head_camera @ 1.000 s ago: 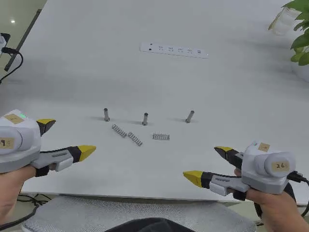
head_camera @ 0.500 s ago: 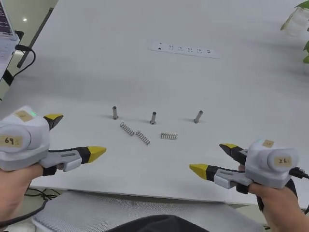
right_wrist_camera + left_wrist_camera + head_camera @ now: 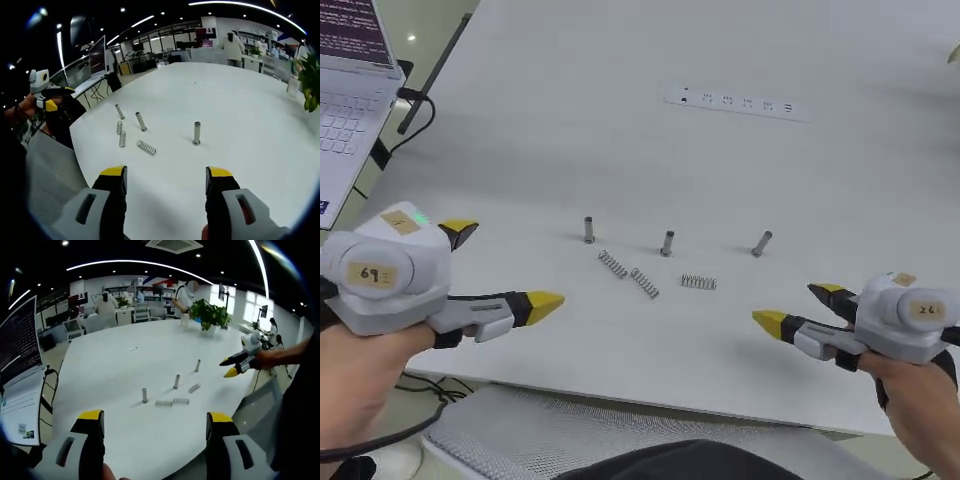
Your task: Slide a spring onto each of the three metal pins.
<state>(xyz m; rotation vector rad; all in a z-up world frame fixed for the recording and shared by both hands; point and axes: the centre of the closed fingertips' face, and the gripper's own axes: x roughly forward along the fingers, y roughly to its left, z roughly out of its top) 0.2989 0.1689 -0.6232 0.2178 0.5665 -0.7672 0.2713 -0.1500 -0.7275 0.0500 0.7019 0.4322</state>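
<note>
- Lying loose on the white surface [image 3: 620, 165] are the left spring [image 3: 612, 264], the middle spring [image 3: 644, 283] and the right spring [image 3: 698, 283], in a ragged row just in front of the pins.
- Behind them the left pin [image 3: 589, 230], middle pin [image 3: 667, 244] and right pin [image 3: 761, 243] stand on end, all bare.
- The springs look light, thin-wired and apt to roll or flick away under a hard pinch. I'd grip one gently across its mid coils, leaving one end free for a pin's top.
- I can't tell whether the pins are fixed, so they may tip.
- The left tool [image 3: 505, 268] and right tool [image 3: 792, 305] hover at the near edge, jaws apart and empty, well clear of the springs.
- A power strip [image 3: 737, 103] lies far back, and a laptop [image 3: 350, 90] sits off to the left.
</note>
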